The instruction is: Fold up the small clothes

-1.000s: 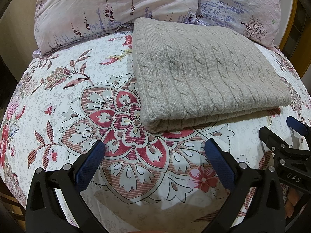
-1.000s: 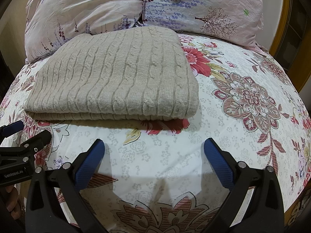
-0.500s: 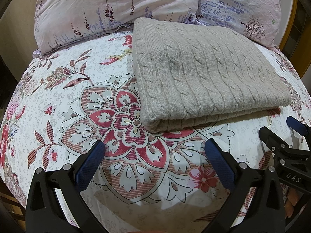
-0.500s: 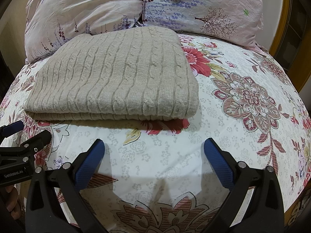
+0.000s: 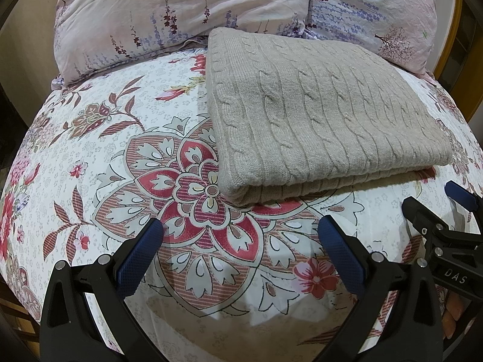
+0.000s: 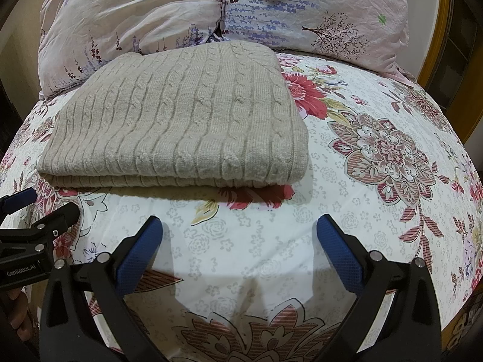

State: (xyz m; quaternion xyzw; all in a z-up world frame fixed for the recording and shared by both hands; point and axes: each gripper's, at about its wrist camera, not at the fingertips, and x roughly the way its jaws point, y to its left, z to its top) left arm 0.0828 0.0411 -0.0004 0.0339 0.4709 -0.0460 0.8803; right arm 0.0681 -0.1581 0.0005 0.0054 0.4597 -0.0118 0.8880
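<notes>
A beige cable-knit sweater (image 5: 320, 120) lies folded into a neat rectangle on the floral bedspread, its folded edge towards me. It also shows in the right wrist view (image 6: 181, 123). My left gripper (image 5: 240, 241) is open and empty, hovering just short of the sweater's near left corner. My right gripper (image 6: 238, 238) is open and empty, just short of the sweater's near right corner. Each gripper shows at the edge of the other's view: the right gripper (image 5: 443, 211) in the left wrist view, the left gripper (image 6: 39, 208) in the right wrist view.
Two pale pink floral pillows (image 5: 181, 9) (image 6: 317, 9) lie behind the sweater at the head of the bed. The bedspread (image 6: 377, 150) stretches to the right of the sweater. A wooden frame (image 6: 437, 45) stands at the far right.
</notes>
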